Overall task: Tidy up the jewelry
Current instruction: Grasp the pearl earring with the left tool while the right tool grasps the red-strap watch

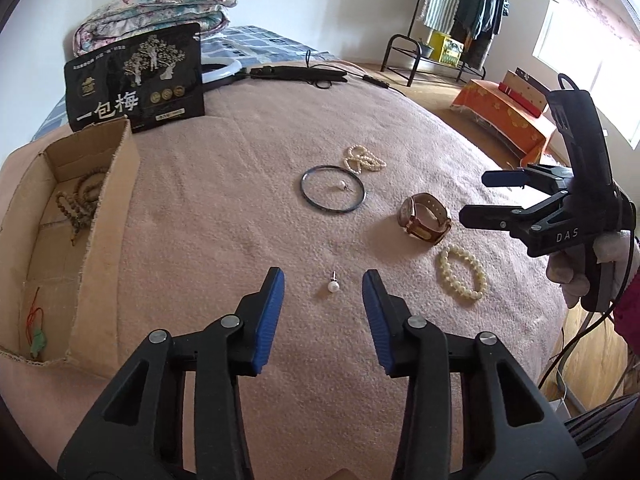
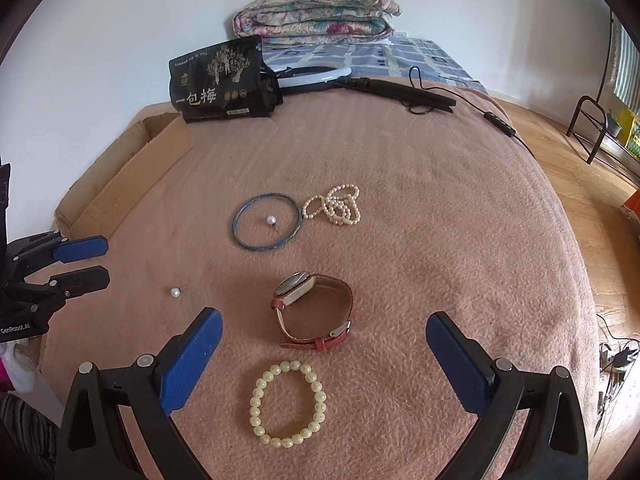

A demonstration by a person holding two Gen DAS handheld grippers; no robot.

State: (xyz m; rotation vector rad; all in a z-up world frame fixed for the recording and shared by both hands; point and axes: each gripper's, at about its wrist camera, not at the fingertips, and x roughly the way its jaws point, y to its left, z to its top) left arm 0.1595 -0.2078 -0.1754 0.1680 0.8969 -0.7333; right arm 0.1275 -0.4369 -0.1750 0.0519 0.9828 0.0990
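- jewelry lies spread on the pink blanket; the watch is your landmark for everything below.
- far left of the watch, the cardboard box sits at the blanket's edge, holding brown wooden beads and a small green charm on red cord.
- behind the box, well left of the watch, a black snack bag stands upright.
- your left gripper hovers left of the watch and nearer you, jaws partly open and holding nothing, with a loose pearl earring lying on the blanket between the fingertips.
- just beyond and left of the watch, a dark bangle lies flat with a second pearl earring inside its ring.
- touching the bangle's far side, a tangled pearl strand lies beyond the watch.
- the watch itself rests on its side, red-brown strap buckled in a loop.
- just nearer you than the watch, a cream bead bracelet lies flat, apart from it.
- your right gripper sits over the bracelet, spread wide and empty, with the bracelet between the fingers.
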